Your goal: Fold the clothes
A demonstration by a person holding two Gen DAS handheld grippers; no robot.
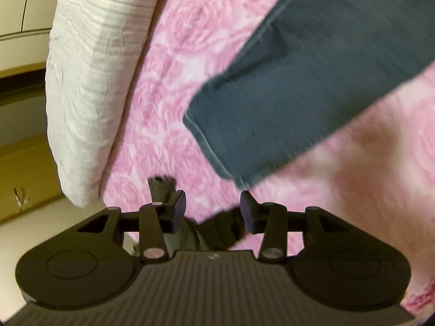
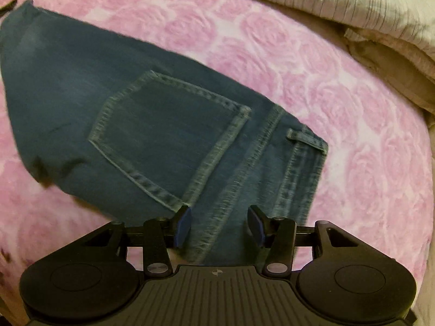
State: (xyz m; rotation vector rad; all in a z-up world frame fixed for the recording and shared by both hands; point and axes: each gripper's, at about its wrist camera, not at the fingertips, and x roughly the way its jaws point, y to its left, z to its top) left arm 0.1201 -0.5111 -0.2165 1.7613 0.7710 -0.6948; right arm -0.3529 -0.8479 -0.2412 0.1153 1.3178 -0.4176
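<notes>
The jeans (image 2: 152, 125) lie flat on the pink rose-patterned bedspread (image 2: 339, 103), laid double lengthwise, back side up. In the right wrist view the seat end faces the camera: one back pocket (image 2: 168, 138) with pale stitching, the waistband (image 2: 301, 174) and a belt loop (image 2: 305, 140) are visible, and the legs run away toward the upper left. In the left wrist view the leg end (image 1: 299, 95) of the same garment lies diagonally across the spread, its hem (image 1: 206, 146) toward the lower left; the fabric is motion-blurred.

The right gripper (image 2: 218, 226) hangs over the waistband end, pointing steeply down. Its jaws stand apart with denim showing below and between them; the blue pads do not press on the cloth, so nothing is grasped.

The left gripper (image 1: 213, 210) sits just short of the hem corner, jaws likewise parted, with only bedspread and a dark, unclear object beneath them. It holds nothing.

Beyond the garment, a pale striped pillow (image 1: 92, 81) lies along the bed's edge in the left view. The right view shows a pillow (image 2: 339, 0) at the top with folded beige bedding (image 2: 394, 62) beside it. Yellowish floor and furniture (image 1: 24, 168) appear beyond the bed.
</notes>
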